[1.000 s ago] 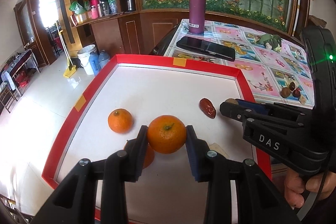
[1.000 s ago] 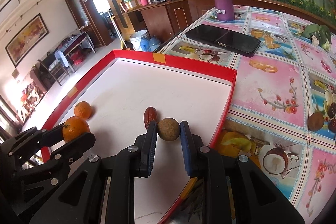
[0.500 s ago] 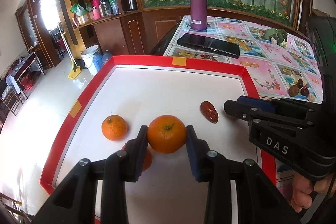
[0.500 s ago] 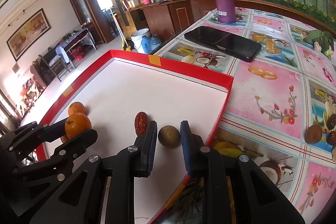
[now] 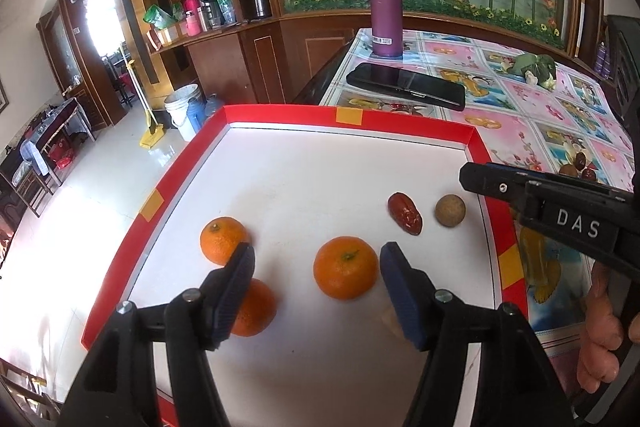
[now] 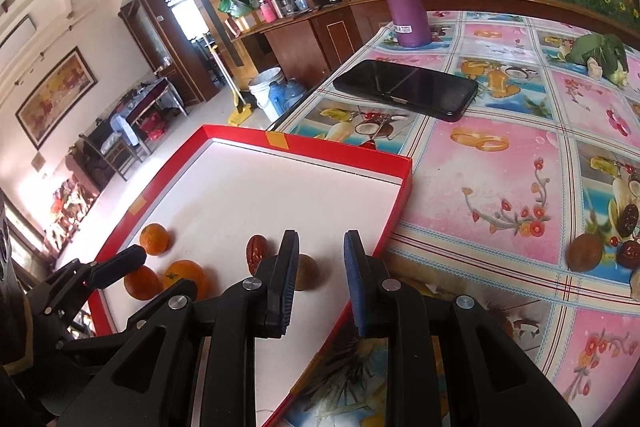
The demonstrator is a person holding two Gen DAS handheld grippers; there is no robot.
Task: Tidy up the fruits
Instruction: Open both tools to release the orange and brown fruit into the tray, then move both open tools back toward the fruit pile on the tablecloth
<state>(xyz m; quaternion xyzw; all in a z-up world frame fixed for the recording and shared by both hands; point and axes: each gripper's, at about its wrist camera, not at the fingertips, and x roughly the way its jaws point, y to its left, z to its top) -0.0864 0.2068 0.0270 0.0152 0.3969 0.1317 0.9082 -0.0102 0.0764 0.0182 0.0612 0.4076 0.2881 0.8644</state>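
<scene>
Left wrist: round, dimpled mandarin (image 5: 345, 267)

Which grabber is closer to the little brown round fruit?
Right. The right gripper is open just beside the brown fruit, which sits by its left finger. The left gripper is open farther away, around an orange.

Daylight is flooding in from the doorway (image 5: 100, 23), blowing out the floor (image 5: 100, 187); fisheye bending is curving every edge, corners darkening, focus staying sharp.
</scene>
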